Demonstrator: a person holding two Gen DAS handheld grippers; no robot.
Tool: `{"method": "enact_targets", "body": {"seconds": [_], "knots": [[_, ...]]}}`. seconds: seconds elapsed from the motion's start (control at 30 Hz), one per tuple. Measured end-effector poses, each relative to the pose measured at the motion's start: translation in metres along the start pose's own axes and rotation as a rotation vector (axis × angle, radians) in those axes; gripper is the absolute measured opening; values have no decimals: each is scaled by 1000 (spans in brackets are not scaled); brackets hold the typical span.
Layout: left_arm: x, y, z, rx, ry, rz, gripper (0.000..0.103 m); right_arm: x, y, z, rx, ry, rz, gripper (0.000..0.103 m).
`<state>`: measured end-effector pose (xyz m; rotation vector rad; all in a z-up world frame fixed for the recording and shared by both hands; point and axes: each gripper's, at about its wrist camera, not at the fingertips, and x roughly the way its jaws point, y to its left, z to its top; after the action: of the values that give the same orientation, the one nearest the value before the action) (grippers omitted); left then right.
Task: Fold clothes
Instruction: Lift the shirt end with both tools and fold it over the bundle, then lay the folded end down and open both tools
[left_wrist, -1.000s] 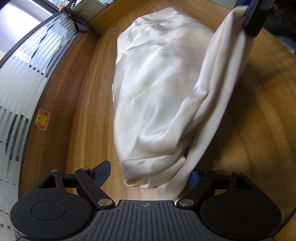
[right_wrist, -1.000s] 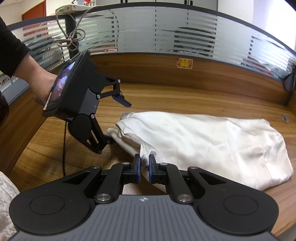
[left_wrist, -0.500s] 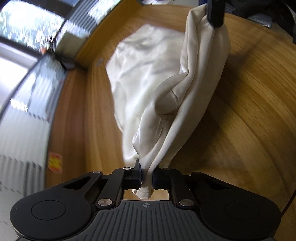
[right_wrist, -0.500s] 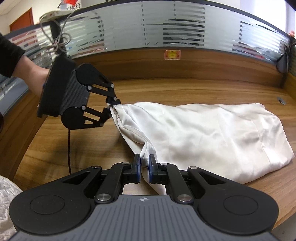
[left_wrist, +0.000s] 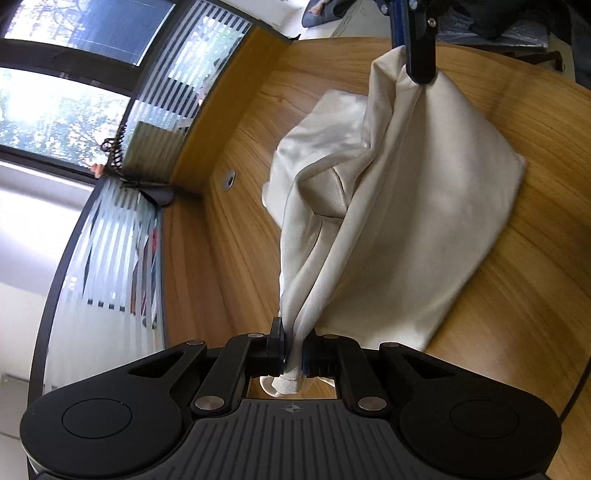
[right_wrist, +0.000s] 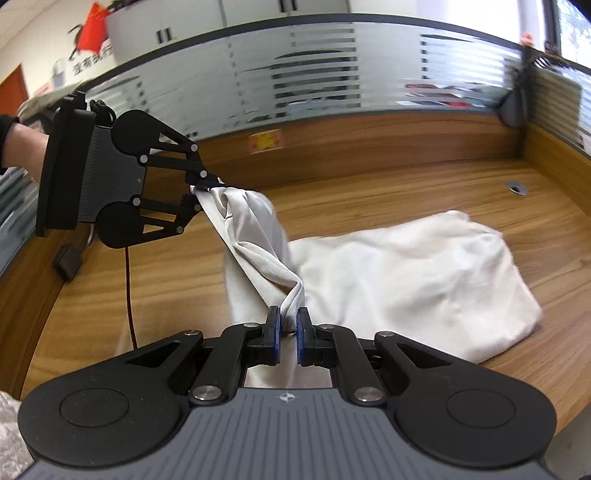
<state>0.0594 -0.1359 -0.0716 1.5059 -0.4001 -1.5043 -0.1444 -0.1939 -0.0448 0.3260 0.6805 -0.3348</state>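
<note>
A cream satin garment (left_wrist: 406, 206) lies on the wooden desk (left_wrist: 517, 295), one edge lifted. My left gripper (left_wrist: 293, 350) is shut on a corner of that edge; it also shows in the right wrist view (right_wrist: 201, 194) at the left, raised above the desk. My right gripper (right_wrist: 289, 334) is shut on the other corner of the same edge, and its fingers (left_wrist: 419, 48) show at the top of the left wrist view. The cloth (right_wrist: 406, 280) hangs taut between the two grippers, the rest lying flat on the desk.
A frosted striped glass partition (right_wrist: 314, 81) on a wooden ledge borders the desk behind and to the right. A cable grommet (right_wrist: 517, 187) sits at the far right. A red cable (right_wrist: 128, 288) hangs at the left. Another pale cloth (right_wrist: 9, 435) lies at the lower left.
My left gripper closed on the cloth corner and lifted it. Both grippers have risen, pulling the held edge up off the desk and toward the garment's far end.
</note>
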Motion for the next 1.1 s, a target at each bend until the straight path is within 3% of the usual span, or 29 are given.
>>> {"method": "enact_targets", "body": {"seconds": [0.3, 0.53, 0.6, 0.67, 0.77, 1.0, 1.1], "knots": [[92, 42, 57, 13, 52, -105, 11, 29, -110, 23, 123, 59, 7, 9], [159, 40, 82, -93, 139, -202, 16, 69, -180, 8, 255, 168, 43, 9], [170, 40, 86, -134, 159, -221, 23, 78, -186, 0, 286, 196, 61, 9], [176, 45, 85, -195, 180, -230, 30, 81, -189, -7, 300, 218, 82, 10], [178, 65, 77, -403, 206, -262, 40, 86, -194, -13, 315, 248, 96, 10], [167, 107, 48, -841, 301, -227, 40, 77, -194, -11, 250, 265, 51, 19], [153, 108, 38, -958, 352, -206, 41, 66, -195, -7, 192, 256, 14, 19]]}}
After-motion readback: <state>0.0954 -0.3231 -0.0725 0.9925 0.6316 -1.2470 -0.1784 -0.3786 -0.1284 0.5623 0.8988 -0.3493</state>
